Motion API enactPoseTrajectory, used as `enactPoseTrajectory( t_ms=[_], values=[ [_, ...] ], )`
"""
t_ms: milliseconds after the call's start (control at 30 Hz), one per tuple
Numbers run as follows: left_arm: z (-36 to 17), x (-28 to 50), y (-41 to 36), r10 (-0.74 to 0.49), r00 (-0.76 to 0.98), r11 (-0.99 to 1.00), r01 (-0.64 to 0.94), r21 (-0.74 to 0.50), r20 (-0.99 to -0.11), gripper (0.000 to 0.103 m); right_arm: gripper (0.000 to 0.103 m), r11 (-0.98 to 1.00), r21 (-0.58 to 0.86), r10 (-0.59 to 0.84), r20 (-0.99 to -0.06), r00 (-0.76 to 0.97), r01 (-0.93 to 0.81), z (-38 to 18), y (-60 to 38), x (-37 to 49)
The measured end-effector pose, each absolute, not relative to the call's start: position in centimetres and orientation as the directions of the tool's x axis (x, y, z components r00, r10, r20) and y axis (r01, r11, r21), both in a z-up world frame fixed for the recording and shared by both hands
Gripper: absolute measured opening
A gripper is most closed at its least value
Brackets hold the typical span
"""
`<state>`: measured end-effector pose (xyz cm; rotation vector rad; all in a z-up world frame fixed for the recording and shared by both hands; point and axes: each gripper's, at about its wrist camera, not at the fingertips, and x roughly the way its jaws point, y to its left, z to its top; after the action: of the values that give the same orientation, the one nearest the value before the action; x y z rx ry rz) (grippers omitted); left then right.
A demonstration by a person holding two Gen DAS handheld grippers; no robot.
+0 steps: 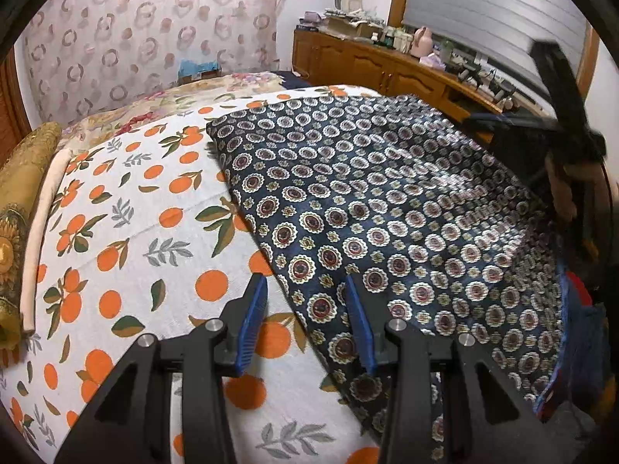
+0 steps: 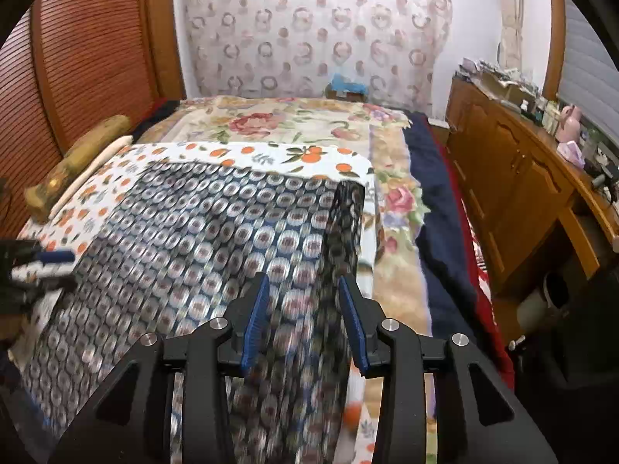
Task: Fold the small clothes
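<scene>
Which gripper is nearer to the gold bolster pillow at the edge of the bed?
Left. The left gripper hangs over the orange-print sheet, on the pillow side of the dark patterned cloth. The right gripper is over the cloth's opposite edge, farther away.

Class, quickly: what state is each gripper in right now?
Left gripper: open, holding nothing, jaws astride the navy medallion-patterned cloth's edge.
Right gripper: open, cloth between jaws, ungripped.

Both cams ride the wrists, tilted down along their fingers, close over the bed (image 1: 127,232). Left one faces the sideboard (image 1: 387,65) corner, right one the curtain (image 2: 309,27). Shared: patterned cloth (image 1: 387,212), curtain, sideboard.
</scene>
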<state>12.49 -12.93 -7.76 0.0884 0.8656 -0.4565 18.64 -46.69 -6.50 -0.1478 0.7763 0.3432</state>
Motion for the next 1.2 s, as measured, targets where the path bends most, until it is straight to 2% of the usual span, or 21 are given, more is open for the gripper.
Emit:
enactPoseTrajectory(
  t_ms=[200, 367, 433, 500, 600, 833, 967, 1200],
  values=[
    [-8.5, 13.0, -13.2, -0.320, 0.567, 0.904, 0.423, -0.065, -0.759, 0.041, 0.037, 0.940, 0.046, 0.251, -0.765, 0.593, -0.338, -8.5, -46.3, 23.8],
    [-8.6, 13.1, -13.5, -0.317, 0.572, 0.903, 0.427, -0.055, -0.757, 0.049, 0.037, 0.938, 0.079, 0.262, -0.800, 0.539, -0.339, -9.9, -46.2, 25.5],
    [-8.6, 13.2, -13.6, -0.324, 0.566, 0.899, 0.435, -0.059, -0.758, 0.056, 0.028, 0.933, 0.076, 0.267, -0.803, 0.533, -0.353, -10.1, -46.0, 25.6],
    [-8.6, 13.1, -13.9, -0.315, 0.568, 0.898, 0.438, -0.045, -0.760, 0.057, 0.015, 0.921, 0.081, 0.287, -0.801, 0.526, -0.380, -10.1, -45.7, 25.5],
    [-8.6, 13.2, -13.8, -0.319, 0.566, 0.897, 0.439, -0.049, -0.760, 0.057, 0.004, 0.908, 0.051, 0.289, -0.793, 0.535, -0.415, -9.8, -45.1, 24.9],
    [-8.7, 13.2, -13.8, -0.313, 0.568, 0.898, 0.438, -0.043, -0.761, 0.060, 0.001, 0.920, -0.018, 0.259, -0.722, 0.642, -0.391, -7.7, -45.1, 23.6],
    [-8.8, 13.3, -13.5, -0.307, 0.569, 0.902, 0.429, -0.043, -0.763, 0.065, 0.001, 0.921, -0.037, 0.244, -0.720, 0.650, -0.387, -7.4, -45.2, 23.7],
    [-8.8, 13.1, -13.3, -0.314, 0.564, 0.898, 0.438, -0.046, -0.764, 0.066, 0.001, 0.922, -0.041, 0.237, -0.729, 0.642, -0.386, -8.0, -45.2, 23.9]
  ],
)
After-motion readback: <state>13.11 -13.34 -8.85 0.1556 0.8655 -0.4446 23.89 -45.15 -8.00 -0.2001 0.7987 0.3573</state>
